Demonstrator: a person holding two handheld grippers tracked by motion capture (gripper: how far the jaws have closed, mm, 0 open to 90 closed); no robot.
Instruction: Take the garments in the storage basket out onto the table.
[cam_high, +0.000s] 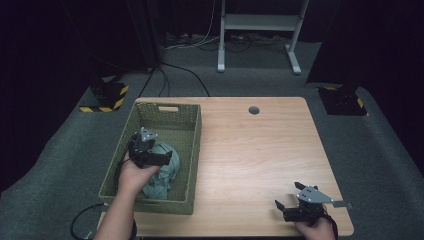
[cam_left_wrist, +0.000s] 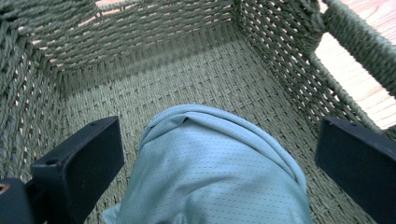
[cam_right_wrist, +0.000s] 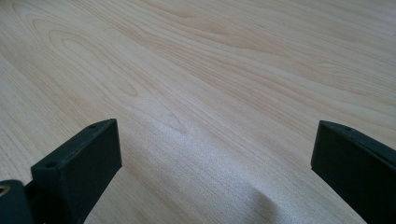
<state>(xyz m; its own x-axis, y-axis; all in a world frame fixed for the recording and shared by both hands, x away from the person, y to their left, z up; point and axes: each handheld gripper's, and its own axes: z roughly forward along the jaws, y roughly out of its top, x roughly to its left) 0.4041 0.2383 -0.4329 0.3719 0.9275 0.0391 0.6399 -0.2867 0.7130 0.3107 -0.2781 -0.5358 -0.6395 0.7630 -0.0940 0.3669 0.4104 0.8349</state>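
We count two tools: the left tool (cam_high: 169, 156) inside the basket and the right tool (cam_high: 281, 206) above the tabletop's near right corner, each with two black jaws set wide apart. We count one woven green basket (cam_high: 192, 145), with one cut-out handle slot visible in its far wall. We count one pale blue-green cloth (cam_left_wrist: 219, 172) in it. We count one wooden tabletop (cam_high: 260, 160), with one round cable hole (cam_high: 254, 110) near its far edge.

Lab: hazard-taped stands (cam_high: 106, 96), black drapes
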